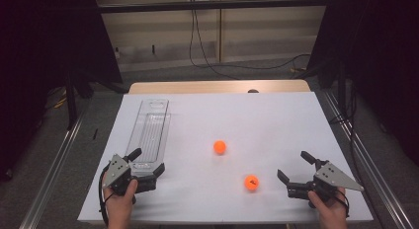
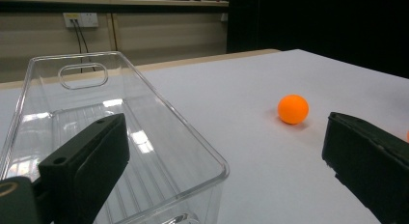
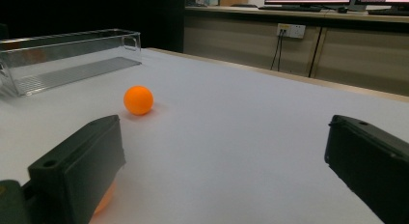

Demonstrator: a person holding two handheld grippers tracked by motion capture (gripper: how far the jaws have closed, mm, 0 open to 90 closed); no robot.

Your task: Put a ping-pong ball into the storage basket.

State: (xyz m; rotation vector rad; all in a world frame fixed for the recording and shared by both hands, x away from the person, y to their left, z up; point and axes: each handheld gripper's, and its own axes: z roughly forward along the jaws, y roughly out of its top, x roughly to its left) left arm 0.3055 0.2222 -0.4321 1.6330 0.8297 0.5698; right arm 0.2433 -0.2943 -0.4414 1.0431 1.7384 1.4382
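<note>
The left gripper [image 1: 148,162] rests at the near left of the white tabletop [image 1: 267,120], jaws spread wide and empty, straddling the near corner of a long, clear, hard-plastic tray [image 1: 150,128] with a ribbed floor and cut-out handle. Right of it lies a smooth orange ball [image 1: 220,147]; a second marked ball [image 1: 251,182] lies nearer, just beside the right gripper [image 1: 294,166], also wide open and empty.
</note>
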